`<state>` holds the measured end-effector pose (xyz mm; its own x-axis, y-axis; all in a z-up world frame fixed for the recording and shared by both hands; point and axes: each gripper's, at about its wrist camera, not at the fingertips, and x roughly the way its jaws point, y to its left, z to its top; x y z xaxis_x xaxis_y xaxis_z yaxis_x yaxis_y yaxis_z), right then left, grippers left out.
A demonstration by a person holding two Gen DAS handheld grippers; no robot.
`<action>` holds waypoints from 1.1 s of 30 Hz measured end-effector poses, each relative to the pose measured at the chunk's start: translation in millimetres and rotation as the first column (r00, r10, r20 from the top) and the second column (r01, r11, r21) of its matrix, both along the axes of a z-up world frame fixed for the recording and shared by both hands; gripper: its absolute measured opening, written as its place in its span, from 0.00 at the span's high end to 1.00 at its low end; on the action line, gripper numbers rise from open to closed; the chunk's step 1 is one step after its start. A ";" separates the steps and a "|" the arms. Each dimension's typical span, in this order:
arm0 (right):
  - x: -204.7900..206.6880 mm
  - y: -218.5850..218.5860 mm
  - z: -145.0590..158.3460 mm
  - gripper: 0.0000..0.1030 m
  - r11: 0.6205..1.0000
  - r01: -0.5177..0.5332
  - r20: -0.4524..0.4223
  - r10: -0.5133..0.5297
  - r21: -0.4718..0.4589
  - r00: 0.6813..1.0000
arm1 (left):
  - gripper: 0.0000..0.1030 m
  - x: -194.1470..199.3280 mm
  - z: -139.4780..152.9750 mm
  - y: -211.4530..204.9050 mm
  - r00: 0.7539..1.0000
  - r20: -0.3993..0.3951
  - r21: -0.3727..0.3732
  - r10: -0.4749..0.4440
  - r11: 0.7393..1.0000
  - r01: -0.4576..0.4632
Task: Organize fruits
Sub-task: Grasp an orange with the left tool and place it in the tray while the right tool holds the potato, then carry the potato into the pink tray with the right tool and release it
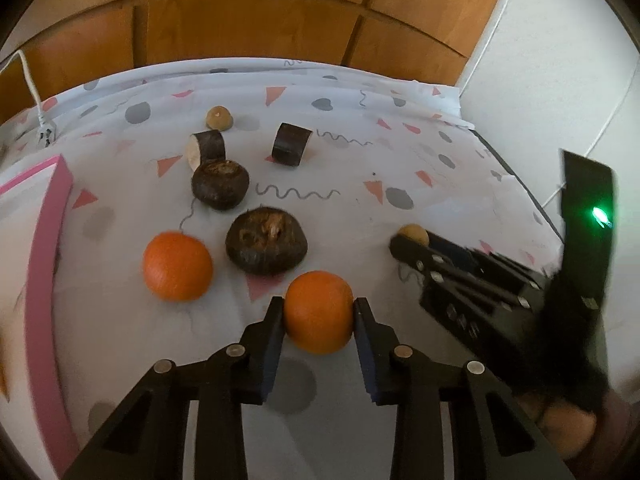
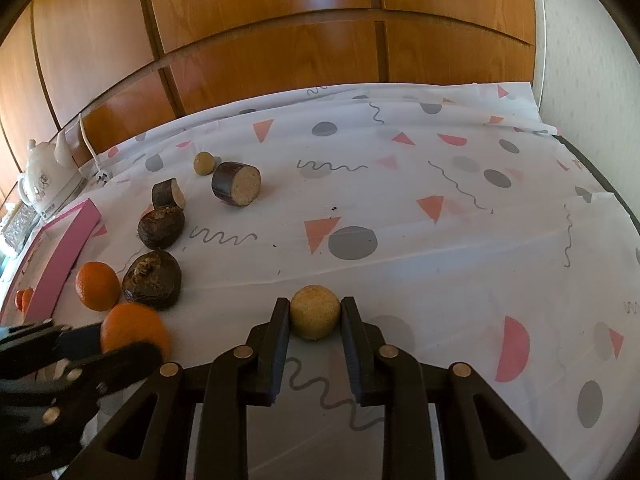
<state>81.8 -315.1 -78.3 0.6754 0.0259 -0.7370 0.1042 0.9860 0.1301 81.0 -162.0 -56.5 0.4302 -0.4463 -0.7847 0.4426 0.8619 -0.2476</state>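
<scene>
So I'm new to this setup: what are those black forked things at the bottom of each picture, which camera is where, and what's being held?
Those are handheld tongs, one in each of a person's hands, with a camera on each looking along its two fingers. In the left-wrist picture, the left tongs are shut on an orange; the right tongs appear at its right edge. In the right-wrist picture, the right tongs are shut on a small tan ball. On the patterned tablecloth lie another orange, two dark round fruits, two dark cut pieces and a second small tan ball. A pink-edged box sits on the left.
</scene>
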 end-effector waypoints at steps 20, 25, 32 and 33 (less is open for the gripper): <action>1.7 12.0 2.0 0.75 0.995 0.003 -0.017 -0.004 -0.095 1.000 | 0.67 18.0 41.3 171.6 0.882 0.066 0.007 0.467 0.883 -0.469; 2.0 15.0 2.3 0.75 0.993 0.003 -0.021 -0.006 -0.119 1.000 | 0.66 47.8 31.7 199.5 0.830 0.084 0.084 0.552 0.826 -0.558; 2.2 16.2 2.2 0.75 0.992 0.004 -0.022 -0.007 -0.126 1.000 | 0.60 42.0 30.9 203.4 0.806 0.109 0.078 0.582 0.803 -0.590; 2.3 16.1 2.1 0.75 0.992 0.004 -0.022 -0.007 -0.126 1.000 | 0.60 37.8 31.7 201.6 0.807 0.115 0.078 0.580 0.804 -0.589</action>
<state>84.1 -299.0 -76.2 0.6589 -0.0720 -0.7488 0.1110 0.9938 0.0021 118.8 39.7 -24.8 0.6469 -0.0068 -0.7625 -0.1389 0.9822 -0.1266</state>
